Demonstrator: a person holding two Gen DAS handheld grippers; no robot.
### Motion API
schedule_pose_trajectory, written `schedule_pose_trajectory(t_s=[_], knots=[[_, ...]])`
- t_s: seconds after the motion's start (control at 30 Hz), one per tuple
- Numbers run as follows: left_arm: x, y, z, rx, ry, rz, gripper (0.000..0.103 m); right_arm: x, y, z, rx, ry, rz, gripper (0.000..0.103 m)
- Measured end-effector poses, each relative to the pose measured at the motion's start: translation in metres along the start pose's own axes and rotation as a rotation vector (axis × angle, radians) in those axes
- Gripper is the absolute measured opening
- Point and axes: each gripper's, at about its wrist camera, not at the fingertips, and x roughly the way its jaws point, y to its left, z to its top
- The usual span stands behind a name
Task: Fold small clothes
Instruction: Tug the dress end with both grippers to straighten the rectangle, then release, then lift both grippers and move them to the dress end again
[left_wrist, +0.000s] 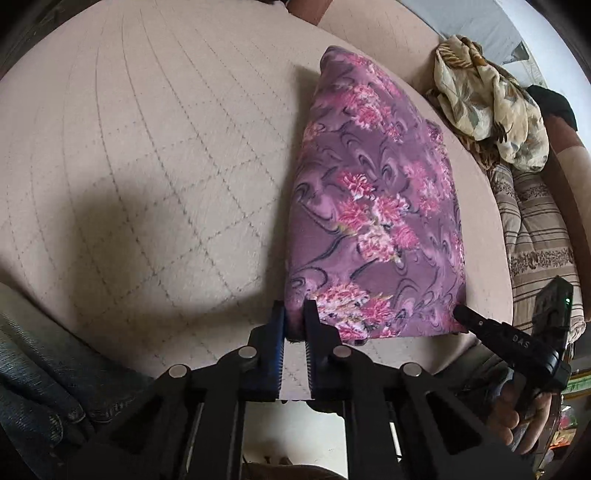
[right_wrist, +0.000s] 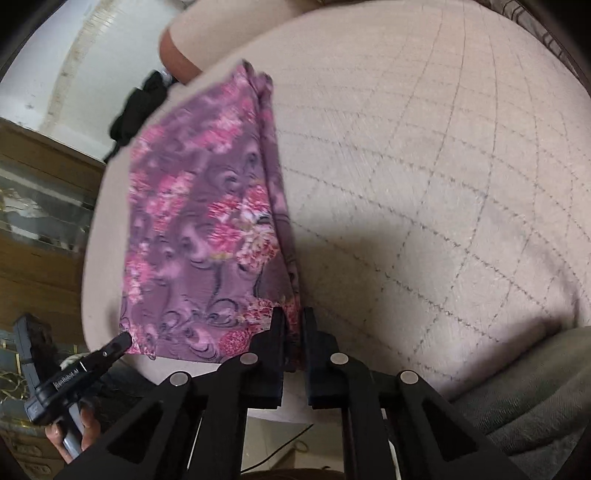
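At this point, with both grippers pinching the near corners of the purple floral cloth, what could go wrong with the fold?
1. The left gripper and right gripper bite only the corner edges of the purple floral cloth; a layer could slip out.
2. The cloth lies near the cushion's edge; dragging it could pull it over the edge.

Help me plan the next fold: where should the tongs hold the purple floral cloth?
Grip the two near corners, coming from the near edge. The purple floral cloth lies as a long folded strip running away, and the left tongs and right tongs already pinch those corners.
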Motion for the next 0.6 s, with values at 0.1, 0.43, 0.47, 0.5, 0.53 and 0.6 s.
schedule_pose_trajectory(t_s=[0.1, 0.43, 0.47, 0.5, 0.53, 0.6], knots=[[-0.015, -0.005, -0.003, 0.032, -0.061, 0.009, 0.009, -0.013, 0.010, -0.005, -0.062, -0.055, -0.011, 0.007], [-0.001, -0.011, -0.004, 0.076, -0.063, 0.151, 0.050, -0.019, 0.012, 0.001, -0.048, -0.121, 0.026, 0.057], [-0.005, -0.008, -0.004, 0.064, -0.078, 0.143, 0.057, -0.021, 0.013, 0.001, -0.049, -0.130, 0.032, 0.057], [-0.008, -0.007, -0.003, 0.057, -0.093, 0.135, 0.062, -0.023, 0.014, 0.001, -0.048, -0.139, 0.036, 0.058], [-0.013, -0.007, -0.003, 0.052, -0.116, 0.129, 0.070, -0.024, 0.016, 0.001, -0.048, -0.149, 0.037, 0.059], [-0.020, -0.005, -0.003, 0.053, -0.159, 0.137, 0.073, -0.029, 0.019, 0.000, -0.058, -0.174, 0.035, 0.064]])
